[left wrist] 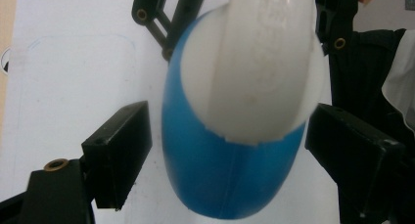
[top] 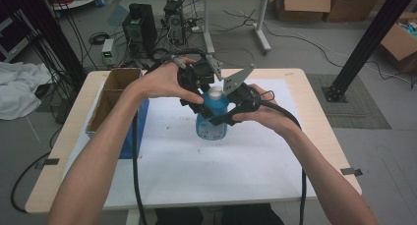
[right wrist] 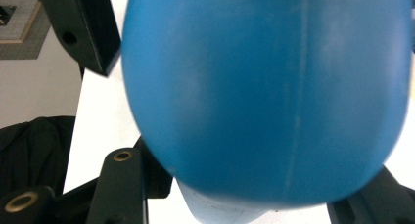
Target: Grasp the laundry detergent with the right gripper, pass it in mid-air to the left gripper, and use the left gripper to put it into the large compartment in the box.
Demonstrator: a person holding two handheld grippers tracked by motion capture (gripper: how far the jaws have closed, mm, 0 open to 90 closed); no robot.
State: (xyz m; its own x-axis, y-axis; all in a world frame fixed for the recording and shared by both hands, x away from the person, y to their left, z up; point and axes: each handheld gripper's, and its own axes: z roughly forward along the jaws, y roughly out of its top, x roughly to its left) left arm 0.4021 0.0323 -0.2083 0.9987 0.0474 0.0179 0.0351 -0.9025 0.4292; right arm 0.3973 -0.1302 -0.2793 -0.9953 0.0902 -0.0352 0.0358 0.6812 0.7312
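A blue bottle (top: pixel 211 124) with a white cap (top: pixel 215 91) stands upright on the white sheet (top: pixel 196 171) in the middle of the table. My left gripper (top: pixel 207 93) comes in from the upper left at cap height. In the left gripper view it is open (left wrist: pixel 230 155), one jaw on each side of the white cap (left wrist: pixel 254 67), with a gap on the left side. My right gripper (top: pixel 225 112) reaches in from the right and is shut on the bottle's upper body. The blue bottle (right wrist: pixel 264 97) sits between its jaws (right wrist: pixel 244 194).
An open cardboard box (top: pixel 114 95) with a blue side stands at the table's left edge, close to my left forearm. Cables trail from both grippers toward the front edge. Computer cases, boxes and a black frame post stand on the floor beyond the table.
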